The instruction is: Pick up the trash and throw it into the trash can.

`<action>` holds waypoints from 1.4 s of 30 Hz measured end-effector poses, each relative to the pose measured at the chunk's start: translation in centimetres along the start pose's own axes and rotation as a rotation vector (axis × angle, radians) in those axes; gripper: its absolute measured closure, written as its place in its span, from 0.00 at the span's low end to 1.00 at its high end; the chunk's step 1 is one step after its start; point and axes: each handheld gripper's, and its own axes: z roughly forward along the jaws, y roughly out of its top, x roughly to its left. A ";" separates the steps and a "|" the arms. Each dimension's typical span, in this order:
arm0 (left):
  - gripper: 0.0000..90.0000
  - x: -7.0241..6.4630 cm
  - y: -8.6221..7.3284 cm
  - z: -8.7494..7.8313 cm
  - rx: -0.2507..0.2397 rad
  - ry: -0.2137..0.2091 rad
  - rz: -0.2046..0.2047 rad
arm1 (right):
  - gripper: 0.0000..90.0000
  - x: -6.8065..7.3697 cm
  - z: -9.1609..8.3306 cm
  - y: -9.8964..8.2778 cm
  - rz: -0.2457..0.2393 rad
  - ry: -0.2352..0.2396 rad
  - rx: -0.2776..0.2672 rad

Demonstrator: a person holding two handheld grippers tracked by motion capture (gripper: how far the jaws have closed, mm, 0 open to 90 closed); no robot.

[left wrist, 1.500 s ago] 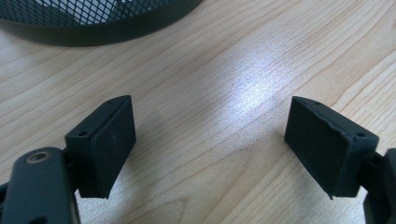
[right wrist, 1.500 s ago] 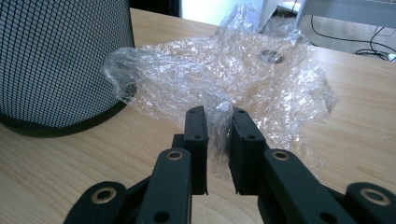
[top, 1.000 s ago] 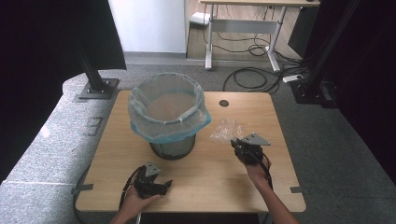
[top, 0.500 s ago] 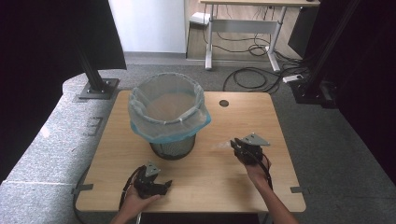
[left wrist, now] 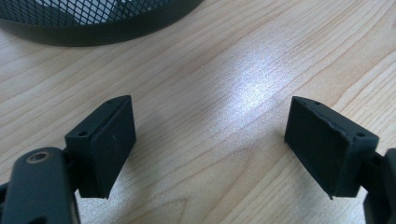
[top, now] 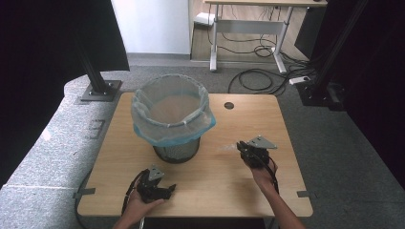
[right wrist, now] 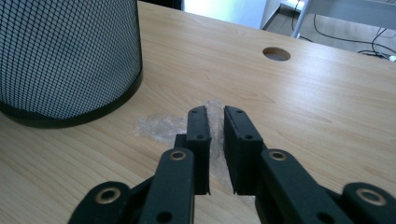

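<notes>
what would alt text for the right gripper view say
The right hand-held gripper has just been closing its black jaws on a crumpled piece of clear plastic film lying on the light wooden table. A black wire-mesh waste bin stands at upper left, and a round cable hole lies beyond.

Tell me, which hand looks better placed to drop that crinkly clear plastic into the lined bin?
The right. Its tongs have just been closing on the clear plastic beside the bin, and the plastic sits between the pads. The left tongs stand open over bare table, with nothing between them.
</notes>
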 end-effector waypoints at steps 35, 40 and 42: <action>0.18 0.0 0.0 0.0 0.002 -0.002 0.001 | 0.98 -1.9 -5.0 4.5 0.075 -0.017 -0.222; 0.18 0.0 0.0 0.0 0.001 0.001 0.002 | 0.98 -2.1 -5.8 5.4 0.087 -0.017 -0.260; 0.18 0.0 0.0 0.0 0.002 0.000 0.001 | 0.98 -2.1 -6.1 5.7 0.090 -0.014 -0.275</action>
